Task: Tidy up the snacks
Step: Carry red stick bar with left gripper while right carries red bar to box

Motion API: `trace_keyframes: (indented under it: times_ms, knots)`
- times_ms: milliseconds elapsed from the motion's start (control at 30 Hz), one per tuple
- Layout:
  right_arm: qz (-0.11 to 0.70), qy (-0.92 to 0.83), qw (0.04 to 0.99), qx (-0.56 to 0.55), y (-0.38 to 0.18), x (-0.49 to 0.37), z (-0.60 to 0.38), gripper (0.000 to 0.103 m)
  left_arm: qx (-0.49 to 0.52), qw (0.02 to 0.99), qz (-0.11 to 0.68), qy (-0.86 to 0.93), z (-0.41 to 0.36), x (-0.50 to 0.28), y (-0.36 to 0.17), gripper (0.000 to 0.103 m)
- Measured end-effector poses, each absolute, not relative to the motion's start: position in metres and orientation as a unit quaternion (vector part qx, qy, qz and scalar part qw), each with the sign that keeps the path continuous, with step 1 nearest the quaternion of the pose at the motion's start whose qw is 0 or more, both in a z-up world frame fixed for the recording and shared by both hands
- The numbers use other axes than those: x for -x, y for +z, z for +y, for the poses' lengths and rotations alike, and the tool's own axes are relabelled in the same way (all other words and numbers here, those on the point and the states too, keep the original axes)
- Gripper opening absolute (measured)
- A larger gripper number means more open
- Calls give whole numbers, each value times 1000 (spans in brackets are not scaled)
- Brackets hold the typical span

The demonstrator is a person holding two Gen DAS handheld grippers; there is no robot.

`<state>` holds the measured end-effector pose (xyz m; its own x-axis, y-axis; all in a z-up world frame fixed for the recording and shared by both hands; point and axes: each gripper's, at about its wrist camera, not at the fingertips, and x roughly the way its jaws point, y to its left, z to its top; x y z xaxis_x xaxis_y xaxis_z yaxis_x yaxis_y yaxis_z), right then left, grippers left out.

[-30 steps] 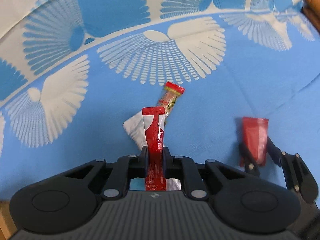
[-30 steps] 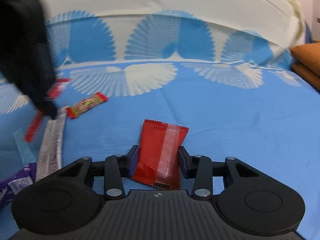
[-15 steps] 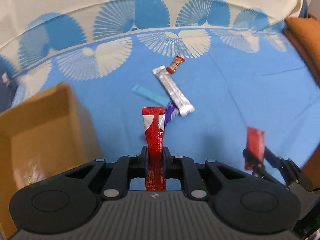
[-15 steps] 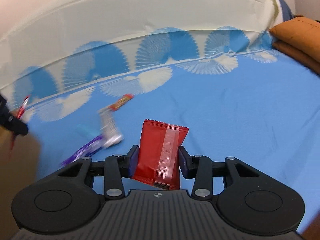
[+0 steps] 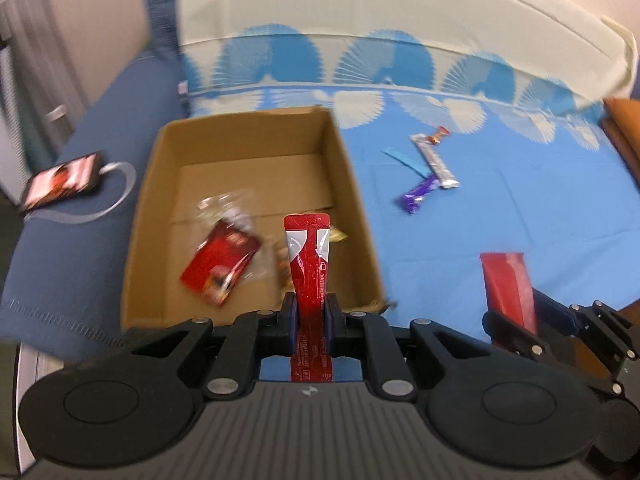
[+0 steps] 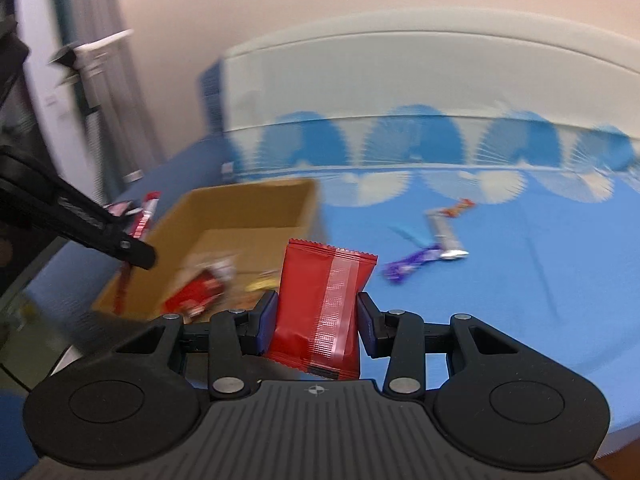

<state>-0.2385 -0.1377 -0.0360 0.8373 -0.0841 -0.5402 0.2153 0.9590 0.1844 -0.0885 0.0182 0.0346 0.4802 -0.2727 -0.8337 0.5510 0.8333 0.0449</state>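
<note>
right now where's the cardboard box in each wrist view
Left wrist: the cardboard box fills the centre-left, open, just beyond the left gripper and its red stick packet.
Right wrist: the box sits left of centre, behind the red wrapper.
Shared landmark: the silver bar lying on the blue sheet, right of the box.

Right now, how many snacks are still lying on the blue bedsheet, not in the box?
4, clustered right of the cardboard box: a small red candy, a silver bar, a blue stick, a purple wrapper. Others may be hidden.
</note>
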Motion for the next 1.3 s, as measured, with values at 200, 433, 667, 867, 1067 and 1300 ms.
trace_keyframes:
  times_ms: [200,433,667,867,1067,1300]
  knots:
    - [258,-82,960,-78,-15,253,-107,44,-128,862,429,-238,68,117,40,14]
    - [254,-89,962,-49,-8,270,-81,44,-104,869,415,-250,87,128,46,14]
    - [269,-105,957,-31,-6,268,-73,44,-91,863,420,-265,93,122,39,14]
    - [290,-102,952,-14,-11,255,-65,45,-77,860,431,-261,102,104,31,14]
    - [311,-97,945,-2,-16,241,-60,45,-71,859,437,-257,105,90,24,14]
    - [330,-95,939,4,-22,226,-61,44,-69,862,435,-250,107,75,22,14]
